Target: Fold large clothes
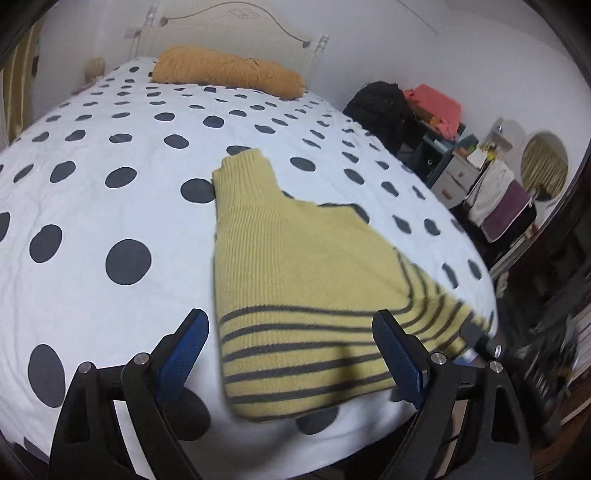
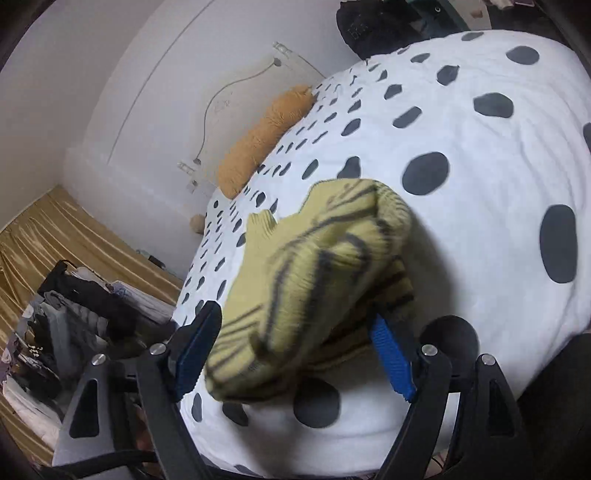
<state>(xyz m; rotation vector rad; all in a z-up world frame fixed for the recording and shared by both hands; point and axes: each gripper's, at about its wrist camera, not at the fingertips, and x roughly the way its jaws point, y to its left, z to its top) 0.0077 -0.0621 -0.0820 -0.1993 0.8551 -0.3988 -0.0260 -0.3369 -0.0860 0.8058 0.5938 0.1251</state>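
Note:
A yellow knit sweater (image 1: pixel 295 266) with dark grey stripes lies on the white polka-dot bed cover (image 1: pixel 110 206), collar pointing toward the headboard. My left gripper (image 1: pixel 291 325) is open, its blue pads either side of the striped hem, just above it. In the right wrist view the sweater (image 2: pixel 310 273) is bunched and lifted, blurred with motion. My right gripper (image 2: pixel 295 325) has its blue pads wide apart around the bunched fabric; whether it holds the cloth I cannot tell.
An orange-brown pillow (image 1: pixel 229 72) lies at the white headboard (image 1: pixel 236 26). Right of the bed stand cluttered drawers and a dark bag (image 1: pixel 380 107). In the right wrist view a clothes rack (image 2: pixel 74 317) and gold curtains (image 2: pixel 55 236) are at the left.

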